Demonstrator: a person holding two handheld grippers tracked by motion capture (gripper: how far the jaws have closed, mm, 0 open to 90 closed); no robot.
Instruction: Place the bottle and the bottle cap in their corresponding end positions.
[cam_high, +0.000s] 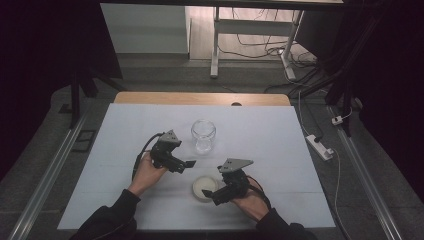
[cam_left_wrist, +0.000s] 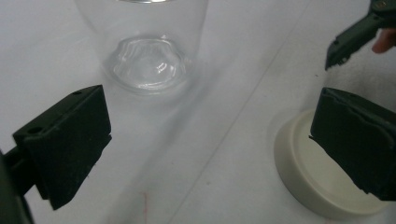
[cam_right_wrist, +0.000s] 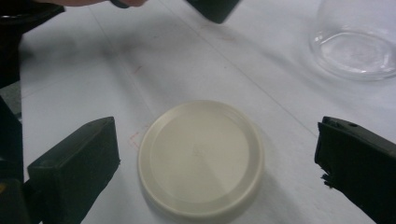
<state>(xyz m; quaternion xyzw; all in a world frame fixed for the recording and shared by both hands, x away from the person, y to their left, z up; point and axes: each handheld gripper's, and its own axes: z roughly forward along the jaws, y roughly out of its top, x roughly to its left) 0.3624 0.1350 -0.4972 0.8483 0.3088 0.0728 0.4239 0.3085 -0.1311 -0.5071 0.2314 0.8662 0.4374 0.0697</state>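
Observation:
A clear glass jar (cam_high: 203, 135) stands upright and lidless near the middle of the white table; its base (cam_left_wrist: 147, 65) appears in the left gripper view and its side (cam_right_wrist: 357, 46) in the right gripper view. A cream round lid (cam_high: 205, 187) lies flat in front of it (cam_left_wrist: 322, 182) (cam_right_wrist: 201, 156). My left gripper (cam_high: 184, 165) is open, hovering left of the jar and above-left of the lid, holding nothing. My right gripper (cam_high: 212, 196) is open just right of the lid, its jaws standing on either side of the lid without touching it.
The white sheet (cam_high: 125, 150) covers the table, with a wooden edge (cam_high: 200, 98) at the far side. A power strip (cam_high: 320, 146) and cables lie on the floor to the right. A white table frame (cam_high: 250, 30) stands beyond.

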